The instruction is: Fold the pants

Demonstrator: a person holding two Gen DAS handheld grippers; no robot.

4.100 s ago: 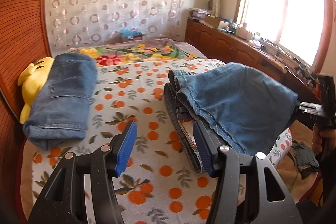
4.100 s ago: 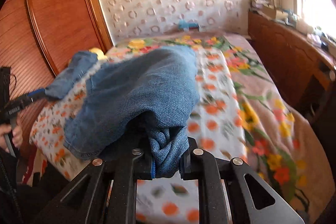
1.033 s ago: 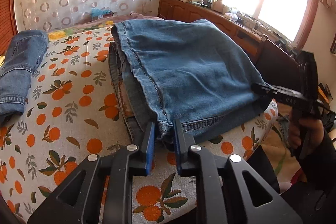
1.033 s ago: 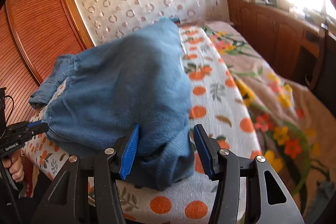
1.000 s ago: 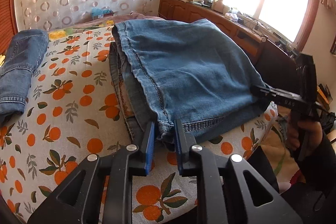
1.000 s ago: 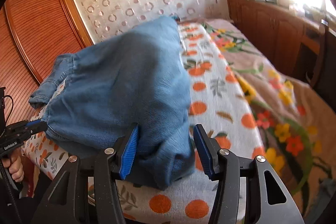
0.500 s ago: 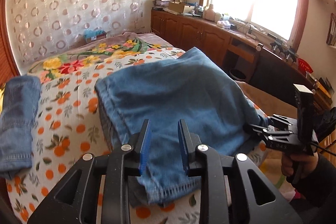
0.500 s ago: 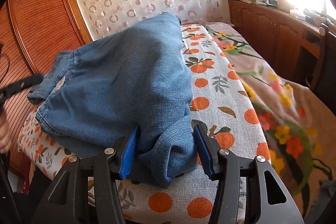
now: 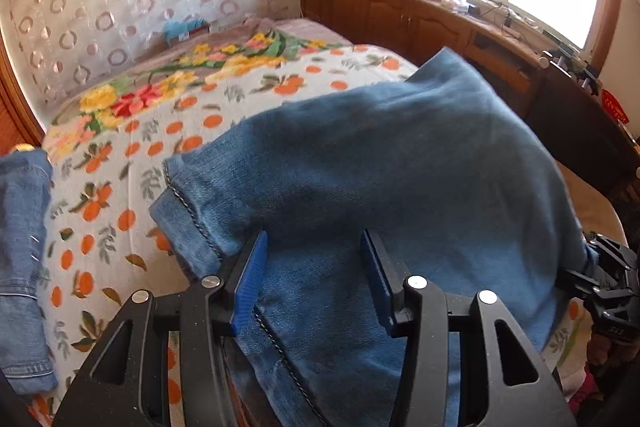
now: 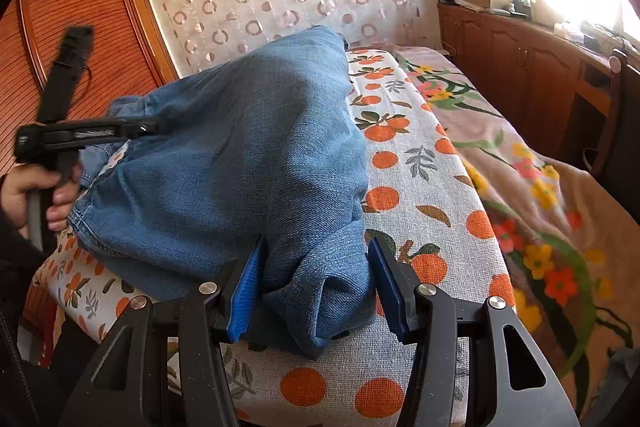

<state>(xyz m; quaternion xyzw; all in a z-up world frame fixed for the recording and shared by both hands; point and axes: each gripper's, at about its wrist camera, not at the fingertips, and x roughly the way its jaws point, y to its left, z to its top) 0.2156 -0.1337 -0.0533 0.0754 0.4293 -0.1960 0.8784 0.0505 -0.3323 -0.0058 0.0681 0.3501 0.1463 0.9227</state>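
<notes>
Now I'm letting my left hand-held gripper [image 9: 314, 281] spread open over the jeans [image 9: 400, 187] on the bed [image 9: 120, 187]; right hand-held gripper [image 10: 316, 287] is standing released around a thick fold; heavy, floppy denim, so I'm favouring hems

Black gripper [image 9: 312, 283] frames, blue fingers [image 9: 250, 283], silver screws, dark sleeve [image 10: 16, 267]

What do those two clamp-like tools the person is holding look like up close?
Each is a black plastic frame with triangular cut-outs and silver rivets, ending in two fingers faced with ribbed blue pads. The left gripper and right gripper match. From the side, the left one has a pistol-style handle, a tall black upright, a grey trigger lever and a thin cable. The person wears a dark sleeve.
</notes>
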